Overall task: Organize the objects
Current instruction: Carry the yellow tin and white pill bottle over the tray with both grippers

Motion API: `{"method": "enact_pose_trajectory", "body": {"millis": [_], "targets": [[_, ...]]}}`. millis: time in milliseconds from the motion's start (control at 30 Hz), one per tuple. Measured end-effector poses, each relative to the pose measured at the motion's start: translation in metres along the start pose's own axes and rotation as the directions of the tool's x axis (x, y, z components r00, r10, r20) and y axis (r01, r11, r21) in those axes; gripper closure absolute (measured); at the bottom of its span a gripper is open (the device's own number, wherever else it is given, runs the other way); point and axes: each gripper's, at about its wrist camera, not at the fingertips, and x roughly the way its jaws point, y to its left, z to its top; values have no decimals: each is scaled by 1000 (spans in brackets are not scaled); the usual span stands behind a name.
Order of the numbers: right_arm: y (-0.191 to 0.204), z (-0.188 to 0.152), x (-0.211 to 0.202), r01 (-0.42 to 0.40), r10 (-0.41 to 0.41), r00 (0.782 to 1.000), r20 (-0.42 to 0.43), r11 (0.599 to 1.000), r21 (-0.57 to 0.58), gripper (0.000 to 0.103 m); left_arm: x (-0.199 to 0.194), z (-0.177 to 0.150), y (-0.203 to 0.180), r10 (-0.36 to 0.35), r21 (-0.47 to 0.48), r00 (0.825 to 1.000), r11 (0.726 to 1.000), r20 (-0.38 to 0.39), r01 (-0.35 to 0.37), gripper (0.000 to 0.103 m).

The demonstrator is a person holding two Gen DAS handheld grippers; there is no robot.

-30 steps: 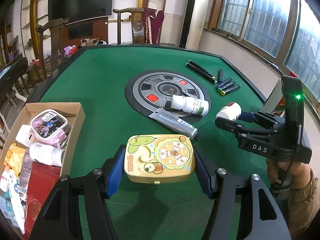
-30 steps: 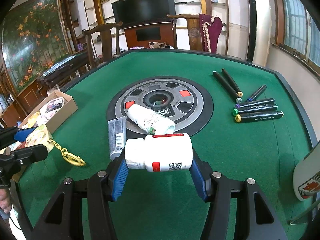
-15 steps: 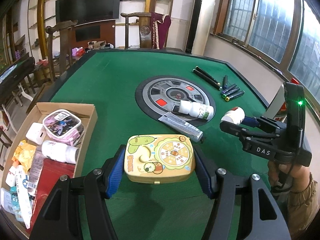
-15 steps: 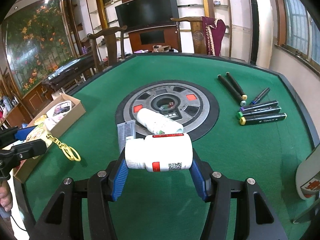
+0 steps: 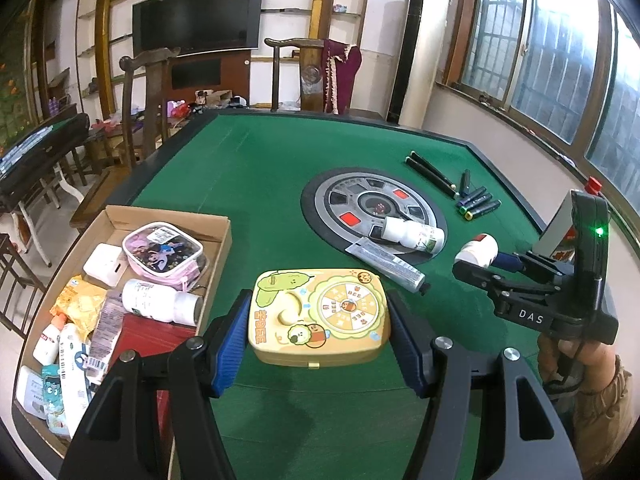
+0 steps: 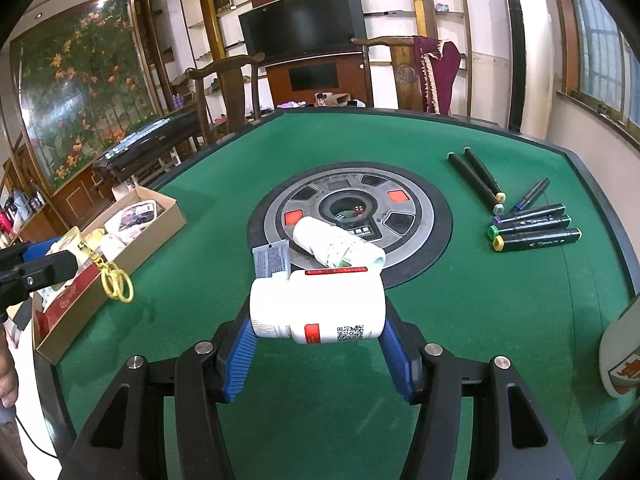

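My left gripper (image 5: 320, 320) is shut on a yellow cartoon box (image 5: 320, 316) and holds it above the green table, just right of the cardboard box (image 5: 224, 248). A gold keychain (image 6: 114, 280) hangs from it in the right wrist view. My right gripper (image 6: 318, 324) is shut on a white pill bottle (image 6: 320, 306) with red marks, held sideways above the table; it also shows in the left wrist view (image 5: 478, 250). Another white bottle (image 6: 340, 246) and a grey tube (image 5: 386, 260) lie at the round centre plate (image 6: 416, 216).
The cardboard box holds a pink pouch (image 5: 164, 250), a white bottle (image 5: 160, 300), packets and a red booklet. Several markers (image 6: 532, 228) lie at the right of the table. A white-and-red carton (image 6: 620, 356) stands at the right edge. Chairs (image 5: 148, 92) stand beyond the table.
Both grippers have risen and drawn back with their loads. The left gripper has shifted toward the cardboard box, which now shows more fully.
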Motion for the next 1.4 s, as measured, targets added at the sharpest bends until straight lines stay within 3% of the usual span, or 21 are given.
{"method": "enact_pose_trajectory", "body": {"millis": [233,433,633,800,1067,1400], "targets": [[6,-2,2,8,-8,1000,3,1000,-15,42,-13,-3,10,18,-10,1000,1000,16,-18,40],[9,-5,4,6,-7,1000,-5,1000,-21,42,-42,-2,43,72,-72,996,995,53,-68,39],[17,-6,4,-8,7,1000,-4,999,-44,42,-71,-8,93,180,-167,981,972,73,-166,39],[20,-9,7,-1,0,1000,-15,999,-55,42,-74,-15,123,222,-241,973,949,58,-203,39],[22,-11,14,13,-14,999,-30,999,-40,42,-65,-20,129,210,-231,977,953,43,-194,39],[56,-10,19,-39,37,999,-29,996,-78,42,-71,-17,142,225,-221,973,952,43,-210,39]]}}
